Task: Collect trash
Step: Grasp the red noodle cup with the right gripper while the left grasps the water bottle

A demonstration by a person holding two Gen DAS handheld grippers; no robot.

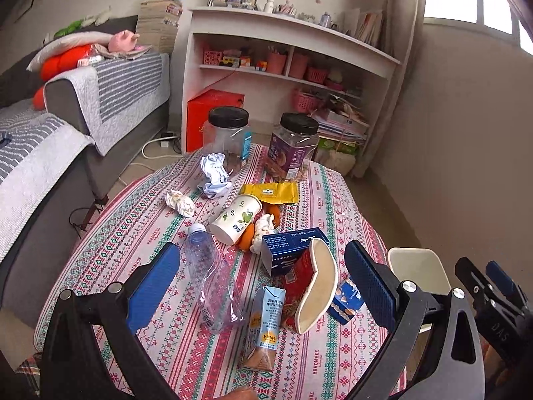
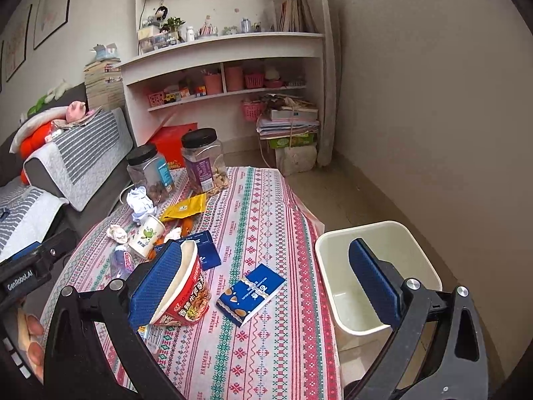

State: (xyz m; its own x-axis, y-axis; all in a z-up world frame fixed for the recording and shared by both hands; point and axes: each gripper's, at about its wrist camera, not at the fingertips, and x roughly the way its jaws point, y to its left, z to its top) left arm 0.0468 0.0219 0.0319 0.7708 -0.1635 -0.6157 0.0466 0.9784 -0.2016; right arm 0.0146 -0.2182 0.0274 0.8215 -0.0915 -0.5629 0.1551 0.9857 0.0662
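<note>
Collecting has hardly begun: the bin (image 2: 383, 266) beside the desk's right edge looks empty, while the noodle cup (image 2: 186, 290), bottle (image 1: 213, 280), cartons and tissues lie on the desk (image 2: 260, 200). Left gripper (image 1: 263, 283) and right gripper (image 2: 266, 286) are both released, holding nothing.

A woven patterned cloth (image 1: 319, 206) covers the tabletop; beside the glossy red paper noodle cup (image 1: 308, 295) lie a clear, crumpled plastic bottle (image 1: 213, 280) and a matt paper milk carton (image 1: 265, 326). Left tongs (image 1: 263, 286) and right tongs (image 2: 266, 283) carry ribbed blue rubber pads on matt black plastic arms. Behind the cup, crumpled tissue paper (image 1: 180, 202); right of it, a smooth cream plastic bin (image 2: 379, 276).
</note>
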